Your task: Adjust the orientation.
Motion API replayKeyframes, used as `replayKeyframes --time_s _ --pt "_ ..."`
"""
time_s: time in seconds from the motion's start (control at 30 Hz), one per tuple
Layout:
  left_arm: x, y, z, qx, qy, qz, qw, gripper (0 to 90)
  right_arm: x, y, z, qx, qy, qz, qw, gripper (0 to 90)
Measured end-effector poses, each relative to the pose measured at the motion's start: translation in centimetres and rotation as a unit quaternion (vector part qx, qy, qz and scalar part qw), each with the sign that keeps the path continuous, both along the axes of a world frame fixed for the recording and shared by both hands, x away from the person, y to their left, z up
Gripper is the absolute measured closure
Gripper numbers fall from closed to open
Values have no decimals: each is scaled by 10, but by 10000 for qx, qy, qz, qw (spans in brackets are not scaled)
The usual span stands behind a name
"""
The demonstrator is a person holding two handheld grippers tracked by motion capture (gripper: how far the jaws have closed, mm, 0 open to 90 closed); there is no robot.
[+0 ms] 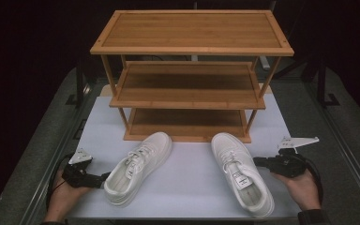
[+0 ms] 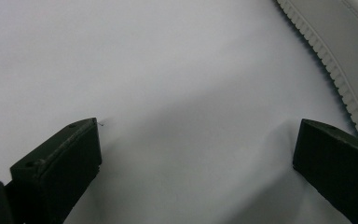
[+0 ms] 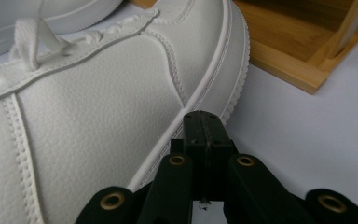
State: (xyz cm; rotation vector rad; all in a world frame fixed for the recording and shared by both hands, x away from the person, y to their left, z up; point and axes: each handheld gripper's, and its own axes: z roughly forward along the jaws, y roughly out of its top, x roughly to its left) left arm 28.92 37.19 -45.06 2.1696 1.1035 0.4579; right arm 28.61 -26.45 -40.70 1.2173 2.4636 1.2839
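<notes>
Two white sneakers lie on the white table top in front of a wooden rack. The left sneaker (image 1: 138,167) points up and to the right; its ribbed sole edge (image 2: 335,70) crosses the left gripper view's upper right. My left gripper (image 1: 104,179) sits just left of that shoe's heel, open, with bare table between its jaws (image 2: 196,158). The right sneaker (image 1: 241,171) has a paper tag on its tongue. My right gripper (image 1: 258,161) is at its outer side, shut and holding nothing, with the tips (image 3: 206,128) against the shoe's side (image 3: 98,140).
A three-shelf bamboo rack (image 1: 192,75) stands at the back of the white table top (image 1: 187,183), its bottom shelf (image 3: 289,51) just behind the shoes' toes. Metal rails (image 1: 351,154) run along both table sides. A person's hands hold both grippers at the front edge.
</notes>
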Motion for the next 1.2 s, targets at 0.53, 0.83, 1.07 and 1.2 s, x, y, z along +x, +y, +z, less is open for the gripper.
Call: replayKeyframes --time_s 0.53,0.83,1.07,1.2 --pt "0 0 0 5 5 -4 10000 4 14 -2 -25 -269 353 -104 9990 900" --pt "0 0 0 5 3 -7 10000 4 11 -8 -20 -67 237 -250 9994 845" --pt "0 0 0 3 2 -5 10000 4 2 -17 -9 159 43 -502 9986 642" --pt "0 0 0 2 3 -3 10000 4 -6 -21 2 347 -92 -509 9981 588"
